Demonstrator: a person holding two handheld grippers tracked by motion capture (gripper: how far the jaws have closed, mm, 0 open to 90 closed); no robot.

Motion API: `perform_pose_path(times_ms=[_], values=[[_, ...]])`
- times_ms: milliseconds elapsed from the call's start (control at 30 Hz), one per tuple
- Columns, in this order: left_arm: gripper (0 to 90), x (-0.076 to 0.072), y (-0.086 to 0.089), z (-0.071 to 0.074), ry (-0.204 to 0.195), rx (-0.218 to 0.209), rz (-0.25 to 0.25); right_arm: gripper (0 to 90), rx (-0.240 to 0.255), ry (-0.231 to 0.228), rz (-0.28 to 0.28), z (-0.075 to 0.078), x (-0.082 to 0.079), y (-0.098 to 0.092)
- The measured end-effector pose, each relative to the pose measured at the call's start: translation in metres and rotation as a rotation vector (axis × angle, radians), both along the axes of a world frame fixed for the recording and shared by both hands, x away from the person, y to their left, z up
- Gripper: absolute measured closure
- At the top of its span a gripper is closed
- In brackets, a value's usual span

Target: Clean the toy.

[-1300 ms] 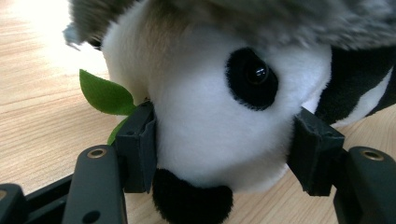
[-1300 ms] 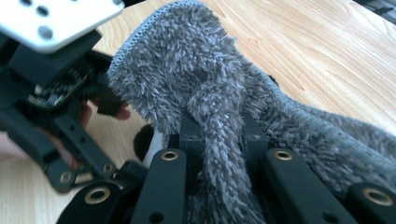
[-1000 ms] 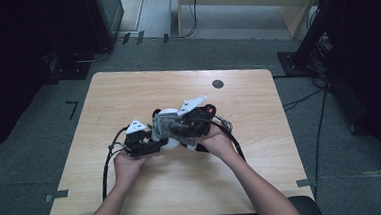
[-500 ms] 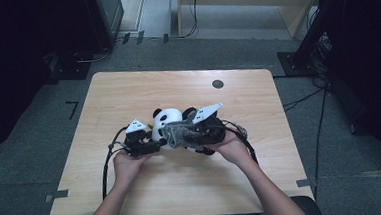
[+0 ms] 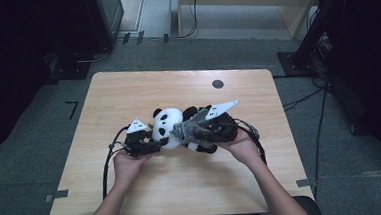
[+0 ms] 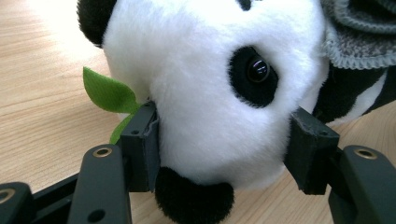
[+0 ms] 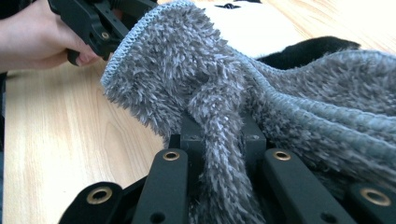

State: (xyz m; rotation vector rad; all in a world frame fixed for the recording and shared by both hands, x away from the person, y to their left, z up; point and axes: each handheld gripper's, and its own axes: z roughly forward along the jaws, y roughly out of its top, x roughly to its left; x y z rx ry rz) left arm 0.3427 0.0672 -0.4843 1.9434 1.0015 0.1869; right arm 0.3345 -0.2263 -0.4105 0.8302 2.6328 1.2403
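Observation:
A black-and-white plush panda [image 5: 165, 123] lies on its side at the middle of the wooden table [image 5: 183, 188]. My left gripper [image 5: 156, 139] comes from the left and is shut on the panda's head [image 6: 210, 93], one pad on each side of it. A green felt leaf [image 6: 109, 93] sticks out beside the left jaw. A grey fuzzy knitted cloth [image 5: 192, 127] with a ribbed hem lies draped over the panda's body. My right gripper [image 5: 196, 132] is shut on a fold of this cloth [image 7: 219, 121], and the far left gripper [image 7: 93, 23] shows beyond it.
A small dark round hole [image 5: 217, 84] marks the table's far side. Black cables [image 5: 106, 162] trail from both grippers toward the near edge. Grey carpet, dark stands and equipment surround the table.
My right gripper has moved to the right with the grey cloth pinched in it, drawing the cloth along the panda's body. The left gripper and the panda's head stayed put.

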Motion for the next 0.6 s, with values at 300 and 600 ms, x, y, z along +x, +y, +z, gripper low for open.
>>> perform_pose_path(times_ms=[300, 600], values=[[37.5, 0.003, 0.001, 0.004, 0.025, 0.002, 0.004, 78.5, 0.052, -0.029, 0.036, 0.022, -0.018, 0.02], [37.7, 0.005, 0.0, 0.007, 0.035, -0.001, 0.011, 78.5, 0.04, 0.02, 0.108, 0.01, -0.044, 0.042]])
